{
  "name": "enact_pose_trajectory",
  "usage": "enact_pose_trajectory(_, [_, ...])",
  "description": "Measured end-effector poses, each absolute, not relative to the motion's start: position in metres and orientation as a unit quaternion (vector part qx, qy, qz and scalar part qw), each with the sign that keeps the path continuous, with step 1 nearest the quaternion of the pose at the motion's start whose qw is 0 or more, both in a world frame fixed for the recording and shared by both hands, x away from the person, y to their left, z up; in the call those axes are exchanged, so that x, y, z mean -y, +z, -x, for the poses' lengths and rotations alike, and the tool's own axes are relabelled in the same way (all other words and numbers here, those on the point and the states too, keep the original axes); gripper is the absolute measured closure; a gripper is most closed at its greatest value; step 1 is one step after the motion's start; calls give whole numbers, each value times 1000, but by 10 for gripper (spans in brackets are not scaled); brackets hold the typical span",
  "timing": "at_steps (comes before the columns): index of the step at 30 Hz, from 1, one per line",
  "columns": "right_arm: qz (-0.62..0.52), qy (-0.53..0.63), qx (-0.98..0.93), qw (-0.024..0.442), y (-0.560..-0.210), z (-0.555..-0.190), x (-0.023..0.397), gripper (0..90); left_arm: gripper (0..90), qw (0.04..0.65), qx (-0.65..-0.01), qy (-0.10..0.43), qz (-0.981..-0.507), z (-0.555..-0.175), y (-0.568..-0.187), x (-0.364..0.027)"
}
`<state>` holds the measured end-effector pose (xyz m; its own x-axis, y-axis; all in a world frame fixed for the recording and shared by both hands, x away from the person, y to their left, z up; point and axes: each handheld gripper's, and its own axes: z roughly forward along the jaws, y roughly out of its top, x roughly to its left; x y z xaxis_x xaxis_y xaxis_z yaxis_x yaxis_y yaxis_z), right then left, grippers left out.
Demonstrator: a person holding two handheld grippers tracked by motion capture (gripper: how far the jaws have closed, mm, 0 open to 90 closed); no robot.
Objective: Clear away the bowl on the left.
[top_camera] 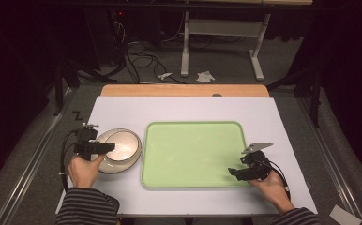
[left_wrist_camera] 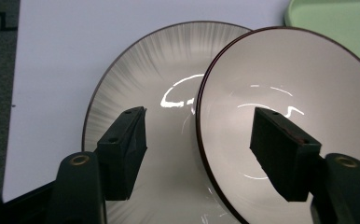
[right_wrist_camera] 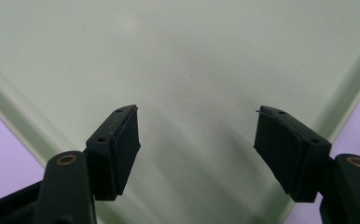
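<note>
— Dark floor and loose cables lie behind the white table (top_camera: 184, 110) in the high view. How far along does the work look?

— Barely begun, I'd judge. The green tray (top_camera: 194, 180) holds nothing, and the bowls (top_camera: 119, 151) sit on the table just left of it, stacked. The left gripper (top_camera: 108, 147) hovers at their near rim, the hand under it low, the striped sleeve coming in from the bottom edge. The right gripper (top_camera: 235, 172) rests over the tray's near right corner, pointing left.

— And the left gripper view?

— Its jaws stand apart, one on each side of the upper bowl's rim. That upper bowl (left_wrist_camera: 304, 93) is tilted inside the lower bowl (left_wrist_camera: 141, 84), so the left finger (left_wrist_camera: 122, 149) is over the lower one and the right finger over the inside of the upper one. Nothing is clamped yet. A corner of the tray shows at top right.

— The right gripper view?

— Jaws wide apart and empty over the bare tray floor, its raised edges running off both ways. What's left, I'd guess, is closing on the upper bowl's rim and carrying the bowls across.
</note>
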<state>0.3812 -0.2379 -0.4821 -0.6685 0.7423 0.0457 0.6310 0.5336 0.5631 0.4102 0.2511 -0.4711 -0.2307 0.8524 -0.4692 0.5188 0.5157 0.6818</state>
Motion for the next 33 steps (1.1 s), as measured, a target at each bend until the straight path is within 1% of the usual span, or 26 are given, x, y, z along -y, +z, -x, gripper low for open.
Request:
enact_pose_trajectory(9, [-394, 276, -871, 99, -483, -381, 237, 321, 424, 411, -766, 176, -462, -414, -481, -251])
enact_pose_trajectory(13, [-393, 275, -872, 101, -483, -381, 237, 321, 450, 411, -770, 165, -459, -415, -483, -252])
enact_pose_trajectory(17, [-393, 274, -872, 101, -483, -381, 237, 321, 504, 415, -775, 148, -453, -417, -482, -252])
enact_pose_trajectory(20, [-392, 272, -873, 101, -483, -381, 237, 321, 520, 412, -779, 135, -454, -417, -484, -252])
enact_pose_trajectory(27, [-393, 271, -873, 100, -483, -381, 237, 322, 580, 414, -778, 121, -456, -417, -484, -251])
enact_pose_trajectory(33, [-392, 272, -873, 99, -483, -381, 236, 322, 610, 411, -779, 119, -458, -417, -484, -251])
